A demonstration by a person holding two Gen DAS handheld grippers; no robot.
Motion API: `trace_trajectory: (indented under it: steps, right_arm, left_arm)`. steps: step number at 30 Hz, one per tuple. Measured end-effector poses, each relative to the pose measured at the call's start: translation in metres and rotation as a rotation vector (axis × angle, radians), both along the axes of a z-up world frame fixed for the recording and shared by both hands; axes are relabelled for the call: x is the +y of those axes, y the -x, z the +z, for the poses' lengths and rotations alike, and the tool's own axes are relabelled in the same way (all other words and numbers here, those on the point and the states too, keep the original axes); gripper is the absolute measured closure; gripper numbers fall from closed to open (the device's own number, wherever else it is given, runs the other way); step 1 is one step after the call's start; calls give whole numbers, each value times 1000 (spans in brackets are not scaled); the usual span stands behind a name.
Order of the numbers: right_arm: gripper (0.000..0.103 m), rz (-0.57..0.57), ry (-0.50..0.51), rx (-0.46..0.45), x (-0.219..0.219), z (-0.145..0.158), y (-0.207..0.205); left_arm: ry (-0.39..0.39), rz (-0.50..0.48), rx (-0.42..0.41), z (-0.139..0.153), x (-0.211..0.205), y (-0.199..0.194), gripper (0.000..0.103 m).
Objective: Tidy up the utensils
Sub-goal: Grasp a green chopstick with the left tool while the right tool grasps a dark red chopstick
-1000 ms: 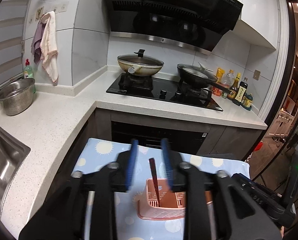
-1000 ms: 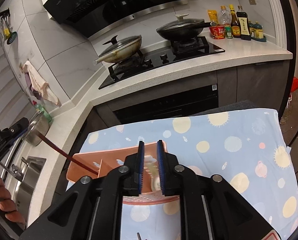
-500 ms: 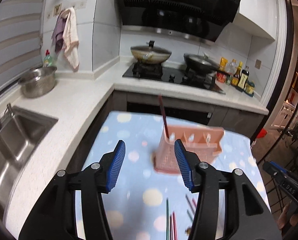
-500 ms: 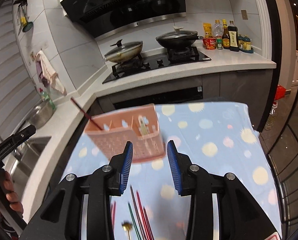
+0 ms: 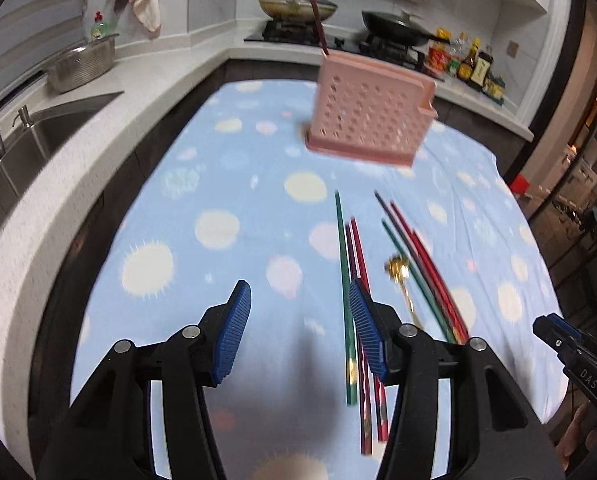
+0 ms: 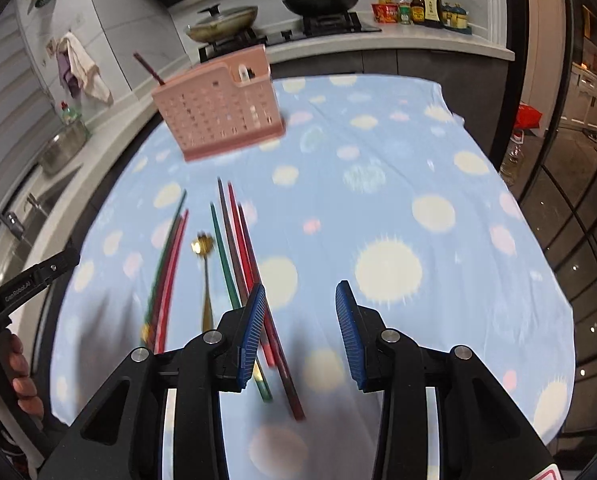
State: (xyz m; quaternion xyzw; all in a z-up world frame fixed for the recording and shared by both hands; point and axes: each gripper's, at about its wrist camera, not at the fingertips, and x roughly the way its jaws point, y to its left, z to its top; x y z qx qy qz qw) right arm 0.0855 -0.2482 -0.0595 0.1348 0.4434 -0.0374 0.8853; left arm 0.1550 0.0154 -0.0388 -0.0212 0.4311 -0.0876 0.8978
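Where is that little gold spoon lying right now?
The gold spoon lies flat on the blue spotted cloth, between two bunches of coloured chopsticks, nearer the camera than the pink utensil holder. In the left wrist view it shows right of centre.

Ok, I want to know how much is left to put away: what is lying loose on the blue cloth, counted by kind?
Chopsticks: 7 (2 green, the rest red or dark; motion blur makes the count a little uncertain)
Gold spoon: 1
Total: 8
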Motion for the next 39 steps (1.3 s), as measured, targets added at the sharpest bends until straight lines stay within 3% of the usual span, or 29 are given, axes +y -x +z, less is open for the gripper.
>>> trace_trajectory:
  steps: [12,23,34,39]
  right_arm:
    - [73,61,58,60,22,-44,22]
    - [93,85,61,93,27,-60,18]
    - [94,76,48,90,24,-60,18]
    - [93,72,40,93,23,-61,17]
  left_arm:
    - [-23,-43,96,-54,-11,42,54]
    - [0,-46,119,-61,-9,42,55]
    - [-12,-72,130,-73,-23,29,56]
    - [-32,-77,116,-74,-28,23,63]
